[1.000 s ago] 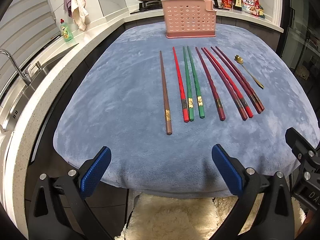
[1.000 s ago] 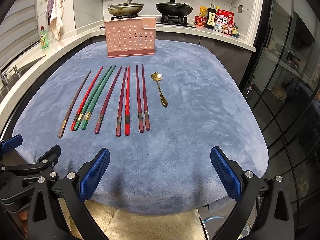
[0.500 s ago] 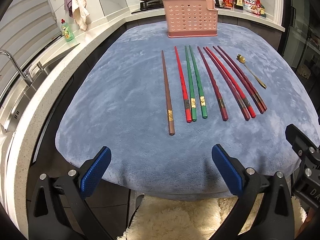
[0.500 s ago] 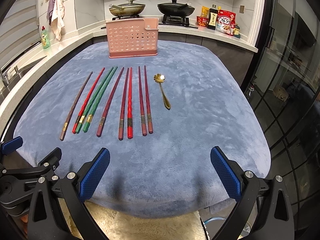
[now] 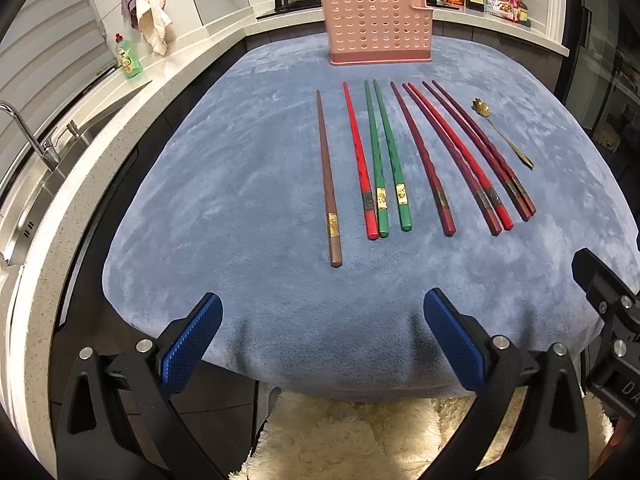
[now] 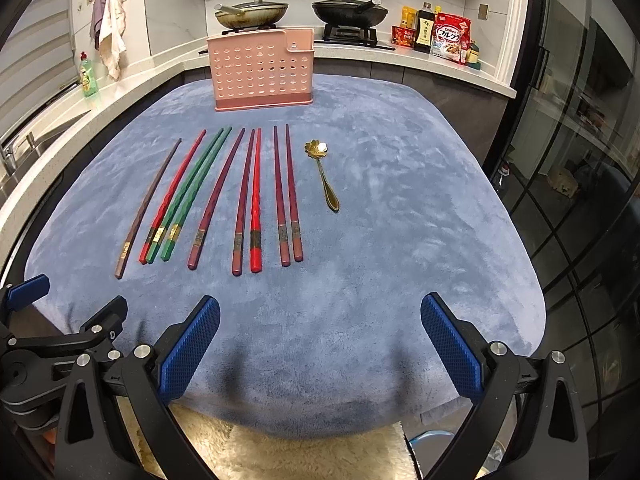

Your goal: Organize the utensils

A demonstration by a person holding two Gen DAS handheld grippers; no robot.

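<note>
Several chopsticks lie side by side on a blue-grey cloth (image 5: 240, 184) (image 6: 400, 240): a brown one (image 5: 328, 176) (image 6: 148, 204) at the left, a bright red one (image 5: 360, 160), two green ones (image 5: 386, 152) (image 6: 196, 184), then dark red ones (image 5: 472, 152) (image 6: 286, 196). A gold spoon (image 5: 502, 134) (image 6: 322, 172) lies at the right end of the row. A pink perforated utensil holder (image 5: 380, 24) (image 6: 262, 70) stands upright behind them. My left gripper (image 5: 320, 340) and right gripper (image 6: 320, 342) hover open over the cloth's near edge, both empty.
A sink with faucet (image 5: 28, 136) and a green soap bottle (image 5: 128, 58) sit on the counter at left. Two pans (image 6: 300, 12) on a stove and food packages (image 6: 448, 38) line the back counter. A cream fluffy rug (image 5: 352, 436) lies below the table edge. Glass doors (image 6: 580, 160) stand at right.
Both grippers have edged forward and slightly down toward the table; the row of utensils and the holder sit closer in view. Nothing on the cloth has moved.
</note>
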